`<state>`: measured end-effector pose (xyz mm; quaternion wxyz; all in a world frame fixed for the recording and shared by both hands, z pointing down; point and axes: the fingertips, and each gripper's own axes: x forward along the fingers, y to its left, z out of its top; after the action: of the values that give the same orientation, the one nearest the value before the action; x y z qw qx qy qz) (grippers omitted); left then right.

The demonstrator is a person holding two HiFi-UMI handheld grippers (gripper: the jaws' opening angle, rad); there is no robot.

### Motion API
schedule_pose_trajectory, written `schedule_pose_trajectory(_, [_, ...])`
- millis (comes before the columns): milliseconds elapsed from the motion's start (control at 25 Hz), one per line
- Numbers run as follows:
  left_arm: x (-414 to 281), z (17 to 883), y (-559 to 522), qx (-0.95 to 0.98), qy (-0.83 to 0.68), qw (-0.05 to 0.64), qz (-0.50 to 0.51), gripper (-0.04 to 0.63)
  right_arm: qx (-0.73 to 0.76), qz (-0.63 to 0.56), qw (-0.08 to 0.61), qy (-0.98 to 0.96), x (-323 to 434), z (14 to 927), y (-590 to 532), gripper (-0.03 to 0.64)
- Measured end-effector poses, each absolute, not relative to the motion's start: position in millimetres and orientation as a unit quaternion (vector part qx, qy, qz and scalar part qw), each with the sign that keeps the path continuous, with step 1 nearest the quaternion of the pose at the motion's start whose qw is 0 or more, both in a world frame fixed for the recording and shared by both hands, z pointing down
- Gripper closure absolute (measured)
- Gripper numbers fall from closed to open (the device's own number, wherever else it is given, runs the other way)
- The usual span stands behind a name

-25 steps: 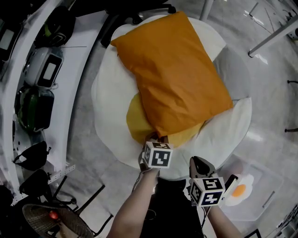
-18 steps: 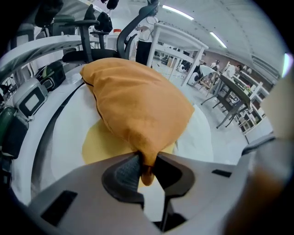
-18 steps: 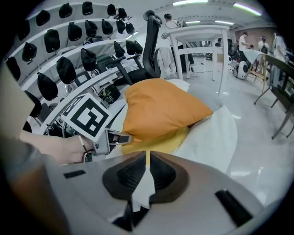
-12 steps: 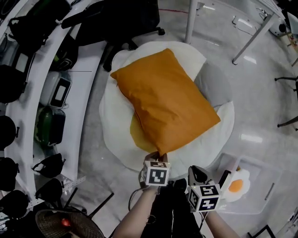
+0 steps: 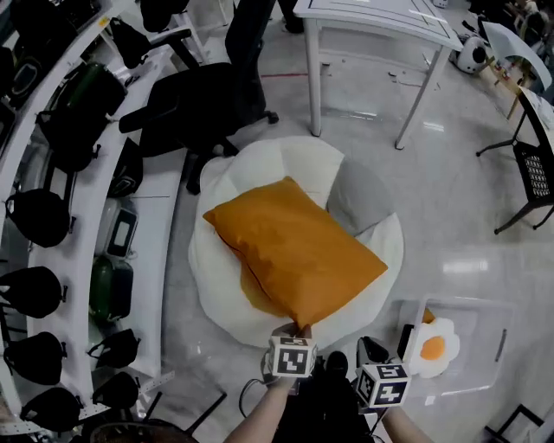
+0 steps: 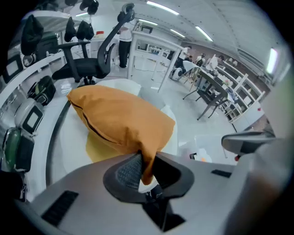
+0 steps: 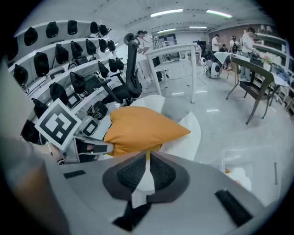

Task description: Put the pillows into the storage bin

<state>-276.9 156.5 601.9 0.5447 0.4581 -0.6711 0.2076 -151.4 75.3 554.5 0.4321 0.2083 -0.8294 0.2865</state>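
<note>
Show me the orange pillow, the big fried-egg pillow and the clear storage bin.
orange pillow [image 5: 294, 251], head view, top face middle.
big fried-egg pillow [image 5: 212, 277], head view, white left part.
clear storage bin [image 5: 480, 342], head view, bare right part.

High view, two low
The orange pillow [image 5: 294, 255] at 12 o'clock is seen steeply from above and closely from its edge.

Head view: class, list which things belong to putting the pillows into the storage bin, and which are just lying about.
Job in hand:
- orange pillow, in the left gripper
- big egg-shaped pillow, pinched by the right gripper
- small egg pillow
- clear storage bin

Lying about:
- black office chair
- white table
- black bags
</note>
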Motion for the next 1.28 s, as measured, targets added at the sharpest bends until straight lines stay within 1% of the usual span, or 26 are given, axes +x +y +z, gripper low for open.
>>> schedule_pose_trajectory(240, [-257.0, 553.7, 119.5, 0.514, -0.659, 0.509, 0.207, 0.543, 0.257, 0.305, 0.408, -0.821, -125.0, 523.8, 68.6, 0.592])
schedule_pose_trajectory(400, [-236.2, 526.5, 104.2, 0.541, -0.633, 0.511, 0.212, 0.543, 0.294, 0.316, 0.384, -0.816, -107.9, 507.9, 63.1, 0.591])
schedule_pose_trajectory(560, [-208.9, 509.1, 82.9, 0.566, -0.613, 0.504, 0.225, 0.545, 0.330, 0.328, 0.370, -0.804, -74.1, 498.2, 56.7, 0.591])
schedule_pose_trajectory(1000, [-146.9, 463.8, 21.1, 0.609, -0.604, 0.448, 0.252, 0.546, 0.425, 0.364, 0.335, -0.758, 57.5, 489.0, 48.7, 0.592])
schedule_pose_trajectory(1280, [-71.5, 427.3, -9.3, 0.641, -0.583, 0.432, 0.250, 0.547, 0.464, 0.386, 0.313, -0.734, 130.2, 482.4, 51.8, 0.592])
